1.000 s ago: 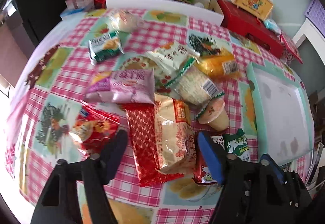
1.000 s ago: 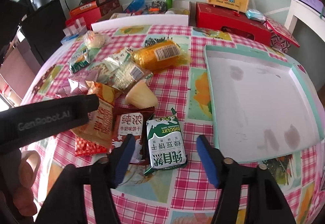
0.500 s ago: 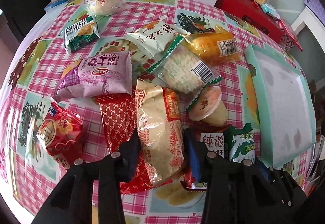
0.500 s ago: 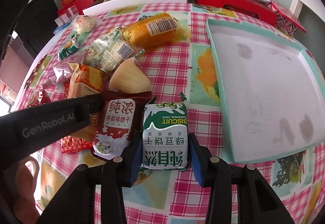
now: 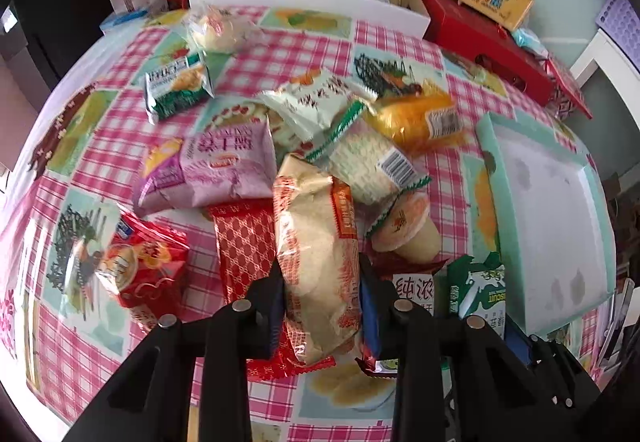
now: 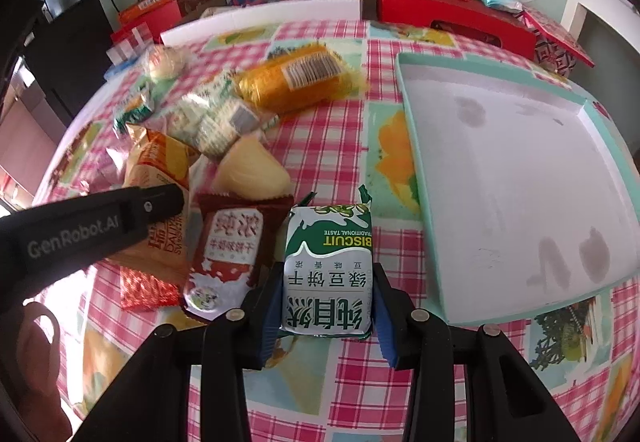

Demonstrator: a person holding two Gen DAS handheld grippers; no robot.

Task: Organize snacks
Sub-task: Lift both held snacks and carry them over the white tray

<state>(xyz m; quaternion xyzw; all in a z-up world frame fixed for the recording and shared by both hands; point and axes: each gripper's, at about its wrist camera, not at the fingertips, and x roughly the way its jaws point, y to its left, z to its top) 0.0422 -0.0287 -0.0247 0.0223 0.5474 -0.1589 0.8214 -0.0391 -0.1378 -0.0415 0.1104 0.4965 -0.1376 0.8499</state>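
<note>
Since the earlier frames both claws have been closed further: the left gripper (image 5: pixel 322 294) is now clamped across the near end of the long orange-and-clear cake packet (image 5: pixel 316 254), the right gripper (image 6: pixel 328 302) on the green biscuit pack (image 6: pixel 329 270) just beside the teal tray (image 6: pixel 416 169). Both are judged light, crinkly and slippery, the cake soft and crushable, so mid-body holds are favoured. A checked oilcloth table (image 6: pixel 344 398), strewn with other snacks and backed by boxes, is seen.

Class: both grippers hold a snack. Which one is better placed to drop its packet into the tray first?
Right. The right gripper grips the green biscuit packet right beside the teal tray; the left gripper holds the beige packet farther away.
</note>
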